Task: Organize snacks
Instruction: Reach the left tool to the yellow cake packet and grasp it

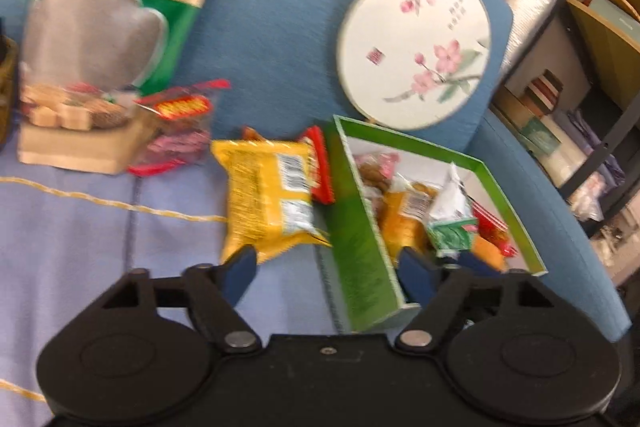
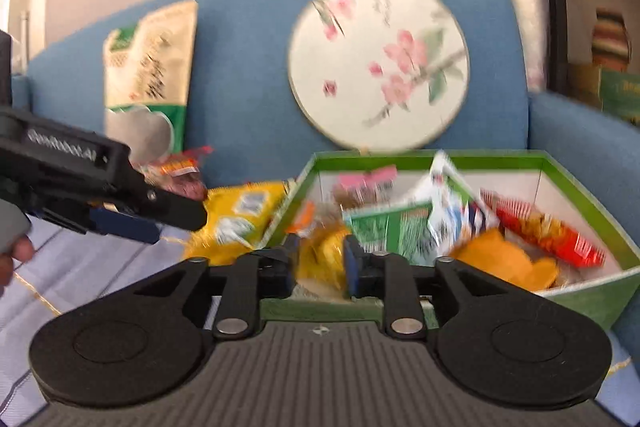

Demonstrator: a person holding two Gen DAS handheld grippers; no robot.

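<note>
Now the wide-open left gripper (image 1: 326, 273) holds nothing; it should slide to 10 o'clock and straddle the yellow packet (image 1: 268, 199) lying just left of the green box (image 1: 360, 259), pitched downward. Blur hides whether the parted right gripper (image 2: 320, 263), over the box, pinches anything.

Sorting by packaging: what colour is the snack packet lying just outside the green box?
Yellow, with white label panels: the snack packet, clearest in the left wrist view.

Bright even light, motion blur throughout, fisheye-bent edges, perhaps daylight.
</note>
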